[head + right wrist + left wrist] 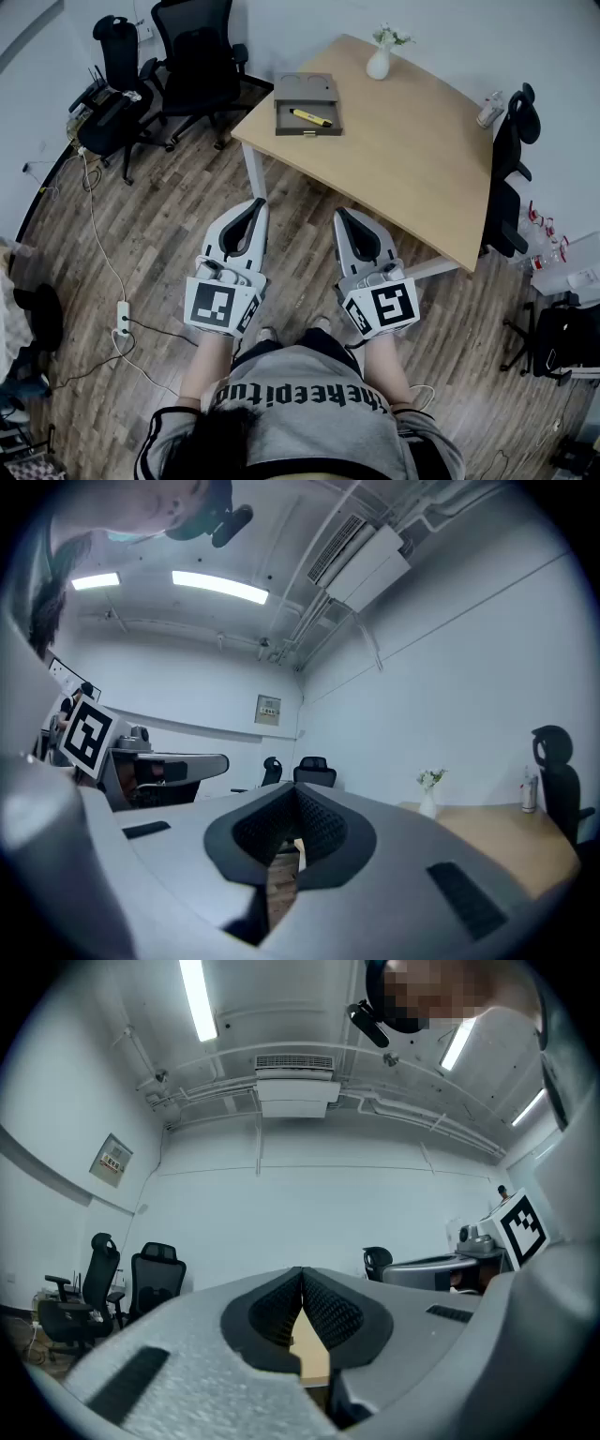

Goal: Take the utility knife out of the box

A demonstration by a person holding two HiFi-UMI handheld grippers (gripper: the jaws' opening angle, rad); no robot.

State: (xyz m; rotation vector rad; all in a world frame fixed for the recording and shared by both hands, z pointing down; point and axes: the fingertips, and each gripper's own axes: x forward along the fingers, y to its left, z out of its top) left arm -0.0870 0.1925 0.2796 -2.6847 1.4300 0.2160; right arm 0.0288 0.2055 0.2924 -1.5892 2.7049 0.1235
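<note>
A yellow utility knife (310, 117) lies inside an open grey box (307, 105) on the near left corner of a light wooden table (403, 150). Both grippers hang in front of the person, well short of the table, over the wood floor. My left gripper (255, 205) is shut with nothing between its jaws; its pads (302, 1309) meet. My right gripper (341, 217) is shut too and holds nothing; its pads (296, 823) touch. Each gripper view looks out level over the room, and the box is not visible in either.
A white vase (379, 62) with flowers stands at the table's far side, and a bottle (488, 109) at its right edge. Black office chairs (197, 66) stand at the back left, another chair (511, 169) at the table's right. Cables and a power strip (123, 318) lie on the floor left.
</note>
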